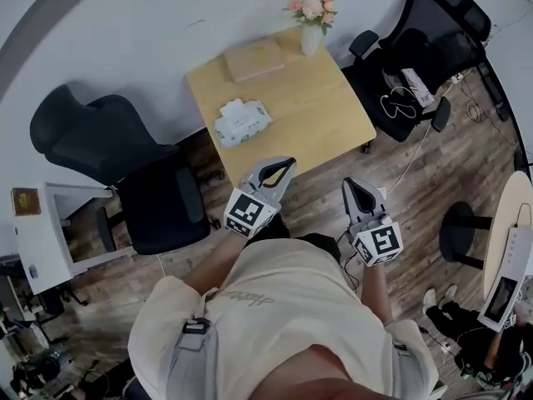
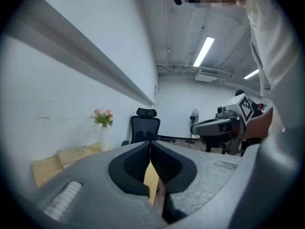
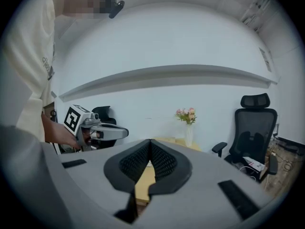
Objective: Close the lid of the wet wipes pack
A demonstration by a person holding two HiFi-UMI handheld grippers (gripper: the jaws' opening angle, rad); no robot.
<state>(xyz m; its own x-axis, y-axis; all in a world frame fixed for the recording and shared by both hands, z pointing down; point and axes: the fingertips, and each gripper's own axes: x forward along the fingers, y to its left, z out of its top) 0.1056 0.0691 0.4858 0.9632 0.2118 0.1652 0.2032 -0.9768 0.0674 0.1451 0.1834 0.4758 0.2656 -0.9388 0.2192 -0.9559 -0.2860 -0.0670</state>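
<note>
Head view: wet wipes pack (image 1: 242,122) on wooden table (image 1: 321,107), vase (image 1: 311,38) at far edge; left gripper (image 1: 281,170) and right gripper (image 1: 356,188) well apart from pack, both clenched, empty.

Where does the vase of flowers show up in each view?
Head view: the vase of flowers is at top centre, on the far corner of the table.
Left gripper view: it is at the left, against the white wall.
Right gripper view: it is right of centre, above the jaws.
Shared landmark: the black office chair stands to the right of the vase in all three views.
</note>
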